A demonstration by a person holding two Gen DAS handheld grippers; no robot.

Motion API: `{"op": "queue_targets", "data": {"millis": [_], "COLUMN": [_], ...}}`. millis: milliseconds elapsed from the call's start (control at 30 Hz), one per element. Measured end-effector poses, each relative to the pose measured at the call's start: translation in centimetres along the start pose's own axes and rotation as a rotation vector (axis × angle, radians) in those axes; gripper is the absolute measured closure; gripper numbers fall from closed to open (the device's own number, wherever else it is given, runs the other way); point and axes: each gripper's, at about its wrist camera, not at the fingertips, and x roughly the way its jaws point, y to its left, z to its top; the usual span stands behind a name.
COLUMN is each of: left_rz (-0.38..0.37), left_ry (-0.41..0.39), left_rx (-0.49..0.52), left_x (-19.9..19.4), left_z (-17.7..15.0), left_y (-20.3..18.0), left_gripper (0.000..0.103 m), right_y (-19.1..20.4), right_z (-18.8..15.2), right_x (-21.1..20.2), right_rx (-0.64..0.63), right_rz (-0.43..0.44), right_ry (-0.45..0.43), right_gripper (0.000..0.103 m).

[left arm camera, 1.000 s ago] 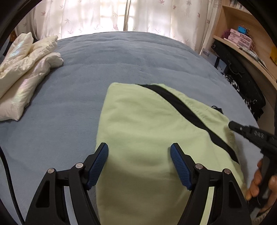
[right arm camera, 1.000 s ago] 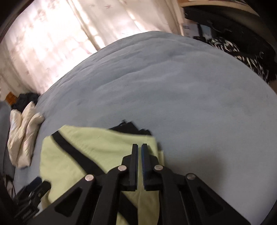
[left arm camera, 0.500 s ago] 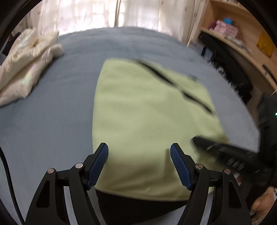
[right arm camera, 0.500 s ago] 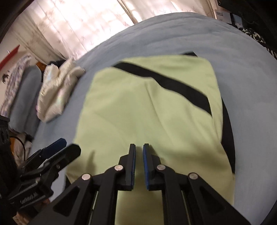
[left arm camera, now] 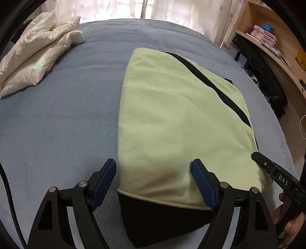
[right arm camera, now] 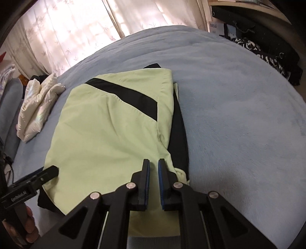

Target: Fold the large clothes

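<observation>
Garment (left arm camera: pixel 172 122): pale green with black stripe and black underlayer, folded into a flat rectangle, lying on bed (left arm camera: pixel 67 107) ahead of both grippers. Its near edge sits between the fingers of the left gripper (left arm camera: pixel 154 177), with black fabric showing below the green hem.

Left gripper: jaws wide and opening; blue pads stand on either side of the garment's near left part, pressing on nothing. Left pad is just off the garment's left edge, over the bed.

Right gripper (right arm camera: pixel 153 177): jaws nearly together, a narrow gap between the pads, nothing gripped. It hangs over the garment's near right corner, where the black layer shows beside the green. Seen from the left wrist, its tip (left arm camera: pixel 257 156) is at the garment's right edge, with the person's fingers on the handle below.

Pillows (left arm camera: pixel 36 55): cream, heaped, far left of the left gripper on the bed.

Curtains (left arm camera: pixel 114 9): pale, patterned, beyond the bed.

Shelf (left arm camera: pixel 267 38): wooden, far right, carrying small pink boxes.
</observation>
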Motion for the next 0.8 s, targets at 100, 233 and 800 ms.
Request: {"op": "queue_targets", "data": {"millis": [100, 233, 800], "left_rz": [0.011, 0.010, 0.018], "left_ry": [0.002, 0.002, -0.043], "left_rx": [0.003, -0.013, 0.079], "left_x": [-0.4, -1.6, -9.1], "left_z": [-0.2, -0.3, -3.8], "left_y": [0.1, 0.6, 0.2], "left_gripper": [0.023, 0.023, 0.023], "right_y": [0.0, 0.9, 2.4], "right_z": [-0.2, -0.4, -5.5], "right_x": [-0.6, -1.1, -6.9], "right_rx": [0.006, -0.005, -0.077], "right_rz": [-0.012, 0.023, -0.035], "right_ry": [-0.005, 0.000, -0.003], "right_gripper": [0.088, 0.051, 0.035]}}
